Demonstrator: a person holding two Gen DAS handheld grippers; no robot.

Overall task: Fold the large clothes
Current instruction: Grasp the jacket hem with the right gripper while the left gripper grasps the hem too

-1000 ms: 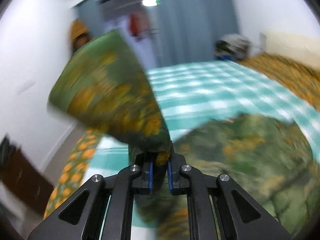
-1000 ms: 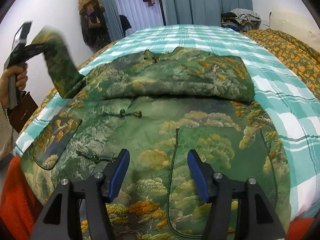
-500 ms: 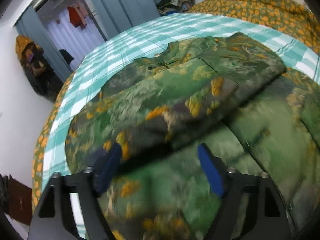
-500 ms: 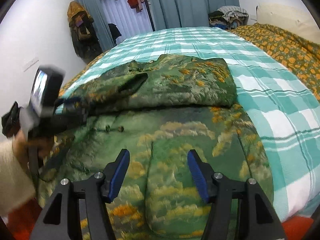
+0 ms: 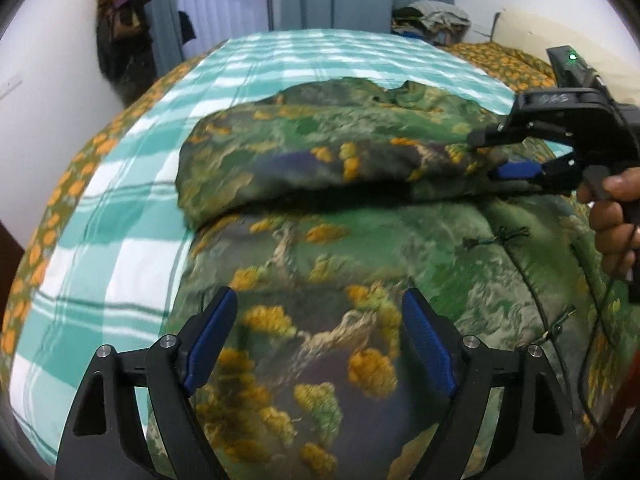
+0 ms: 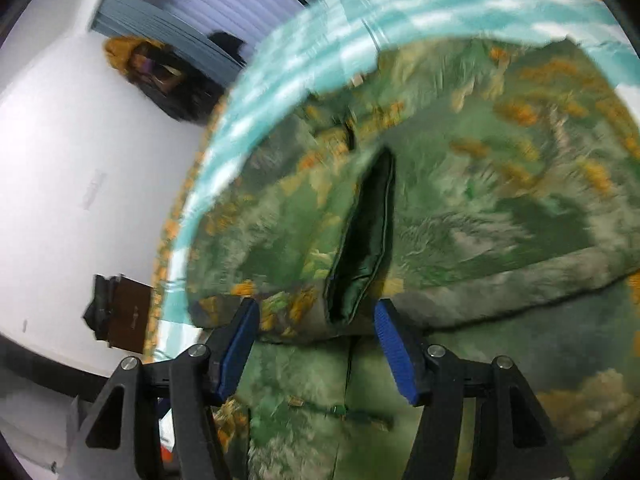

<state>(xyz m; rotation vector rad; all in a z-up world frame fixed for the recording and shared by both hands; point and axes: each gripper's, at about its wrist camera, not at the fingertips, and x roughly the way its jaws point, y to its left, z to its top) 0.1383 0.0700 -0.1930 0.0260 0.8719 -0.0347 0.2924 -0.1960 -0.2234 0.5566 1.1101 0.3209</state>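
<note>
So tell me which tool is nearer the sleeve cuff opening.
Right. The right tool is open with the dark sleeve cuff opening just ahead between its fingers. The left tool hangs open over the jacket's lower body, well short of the folded sleeve.

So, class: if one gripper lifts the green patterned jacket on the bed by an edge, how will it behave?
The jacket would probably droop: its folded sleeves already sag and crease. It looks padded, so likely bulky rather than heavy. The sheen suggests it may slip on the checked bedspread.
</note>
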